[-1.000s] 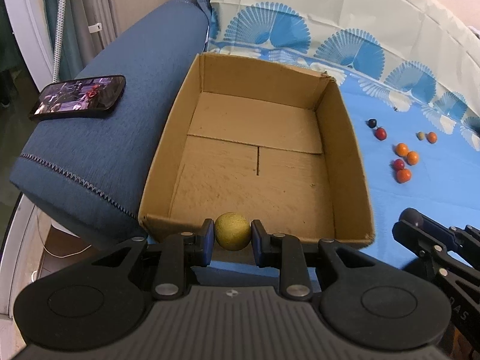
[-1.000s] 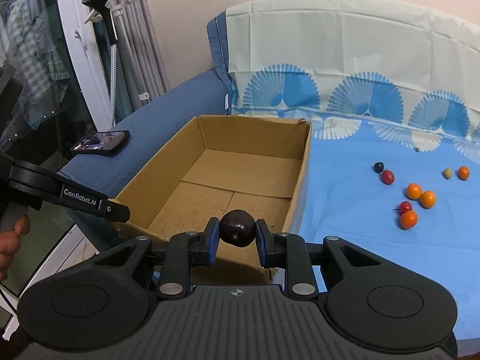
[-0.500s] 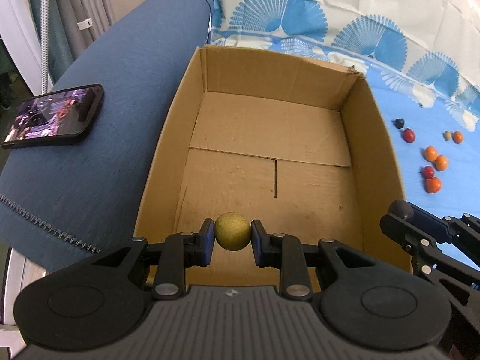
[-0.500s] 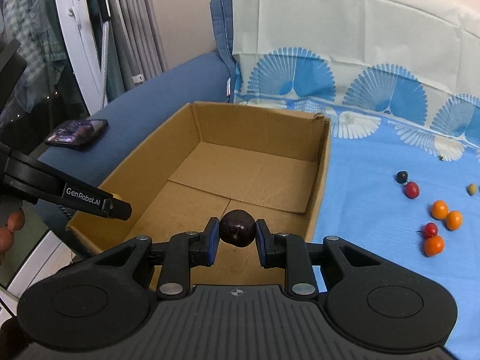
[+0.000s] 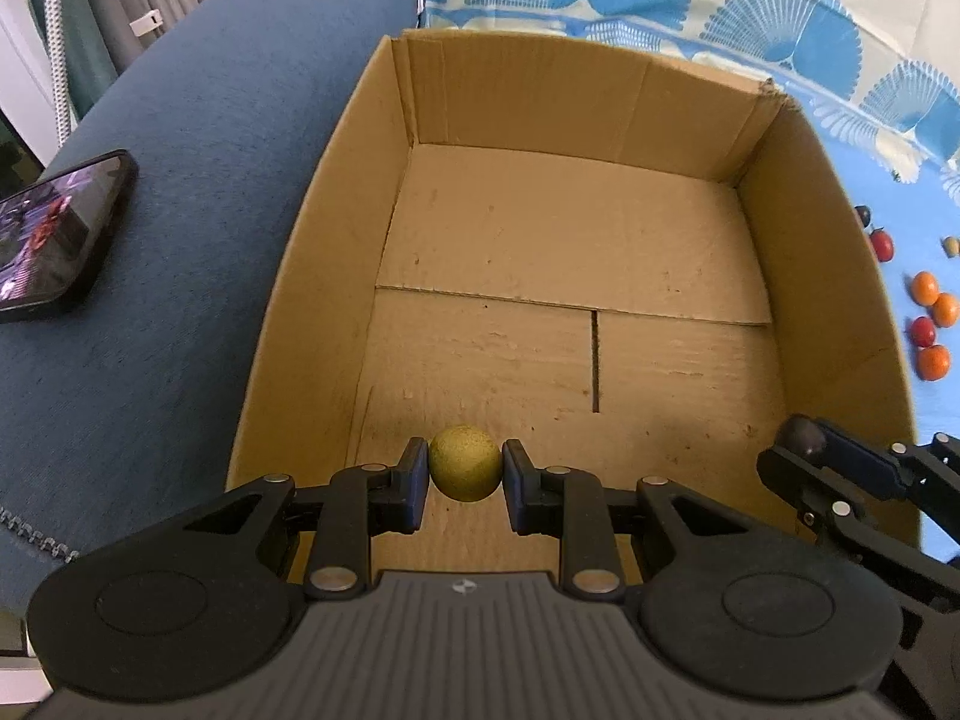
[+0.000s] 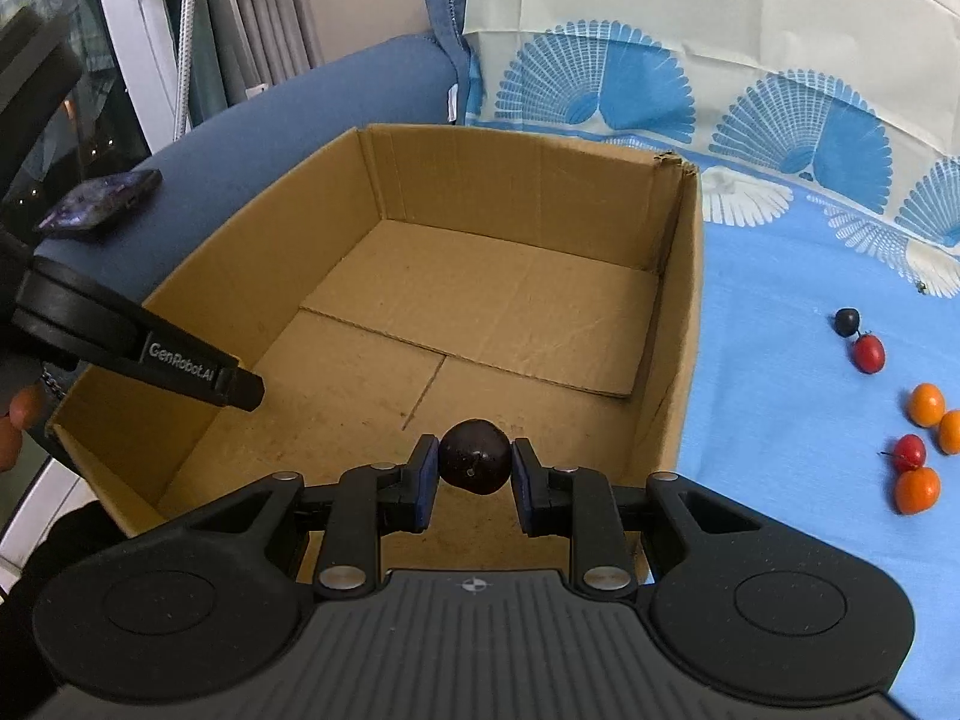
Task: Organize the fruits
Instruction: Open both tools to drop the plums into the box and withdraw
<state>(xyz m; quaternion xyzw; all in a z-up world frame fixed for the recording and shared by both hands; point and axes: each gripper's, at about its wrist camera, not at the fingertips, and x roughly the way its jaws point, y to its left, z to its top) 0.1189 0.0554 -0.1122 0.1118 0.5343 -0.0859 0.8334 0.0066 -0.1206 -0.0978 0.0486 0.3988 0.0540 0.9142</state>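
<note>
A blue sofa [image 5: 180, 228] with a fan-printed sheet [image 6: 780, 312] carries an open cardboard box [image 5: 312, 252]; fruit is gripped above it in both claws.

In the left wrist view, a yellow-green fruit [image 5: 465, 463] is clenched between the pads of the left claw [image 5: 465, 483], over the box's near floor; a phone [image 5: 54, 234] lies on the sofa arm. In the right wrist view, a dark plum [image 6: 474, 456] is pinched in the right claw [image 6: 474, 483] above the box's near edge, while small orange and red fruits [image 6: 915, 450] are scattered on the sheet, well apart.
</note>
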